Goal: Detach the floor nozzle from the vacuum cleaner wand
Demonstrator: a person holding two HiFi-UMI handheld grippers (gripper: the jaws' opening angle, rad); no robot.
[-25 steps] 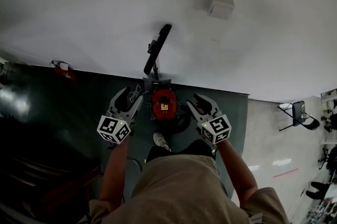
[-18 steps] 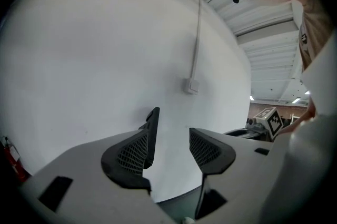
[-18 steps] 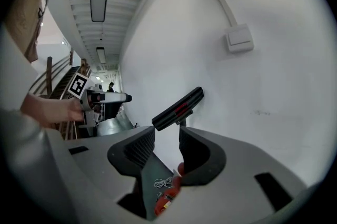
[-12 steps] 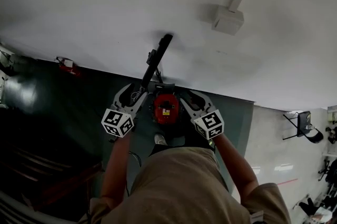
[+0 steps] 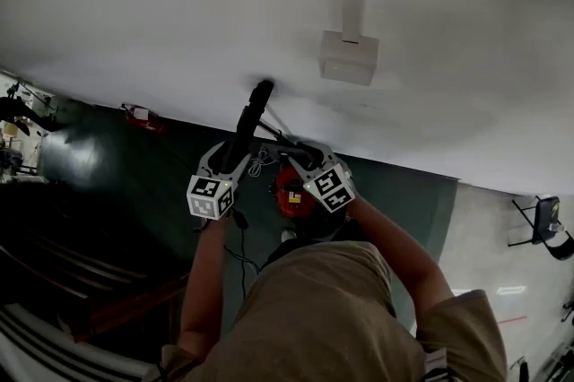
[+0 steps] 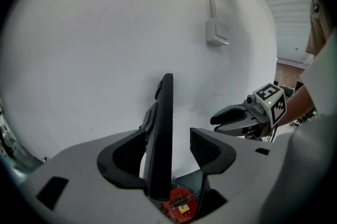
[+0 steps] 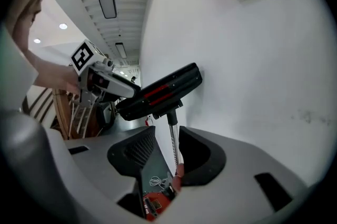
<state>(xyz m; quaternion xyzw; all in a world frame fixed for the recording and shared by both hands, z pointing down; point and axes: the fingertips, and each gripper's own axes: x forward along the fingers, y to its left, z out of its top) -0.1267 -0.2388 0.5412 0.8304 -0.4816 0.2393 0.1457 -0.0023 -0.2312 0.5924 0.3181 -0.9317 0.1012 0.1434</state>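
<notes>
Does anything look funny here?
Yes: the long black floor nozzle sticks up in the air beside the white wall, on top of the thin metal wand, instead of lying on the dark green floor.

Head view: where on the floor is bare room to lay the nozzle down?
Two bare patches of green floor: one left of the left tongs, up to the red thing by the wall; one right of the vacuum, toward the pale floor. It is crowded round the vacuum, where the cord lies and the person stands.
</notes>
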